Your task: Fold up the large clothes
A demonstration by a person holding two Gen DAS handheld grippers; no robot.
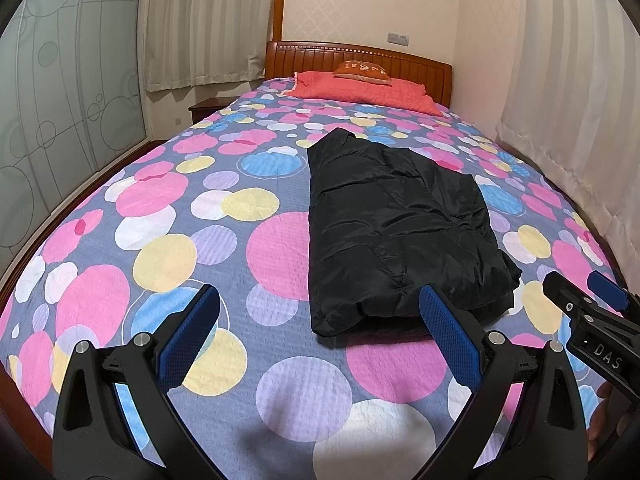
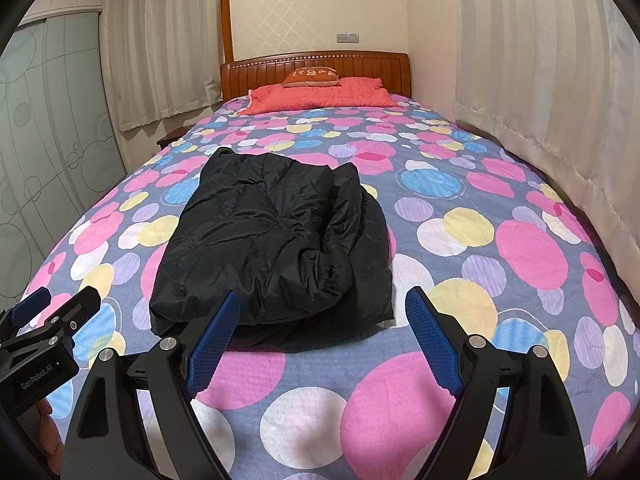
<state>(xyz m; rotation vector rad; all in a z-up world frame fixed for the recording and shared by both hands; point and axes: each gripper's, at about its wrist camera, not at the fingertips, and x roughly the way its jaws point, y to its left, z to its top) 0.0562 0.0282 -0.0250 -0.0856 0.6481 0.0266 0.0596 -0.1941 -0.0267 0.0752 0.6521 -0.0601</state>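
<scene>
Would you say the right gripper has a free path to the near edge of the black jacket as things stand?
Probably yes: the right gripper is open, and the black jacket lies just ahead with only bedspread between them.

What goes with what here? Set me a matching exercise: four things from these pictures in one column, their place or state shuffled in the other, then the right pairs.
Things:
1. jacket
2. pillow
3. left gripper
4. cushion

Places or states:
A. on top of the pillow
B. open, holding nothing
C. folded, in the middle of the bed
D. flat at the headboard end

Pairs: 1-C, 2-D, 3-B, 4-A
</scene>
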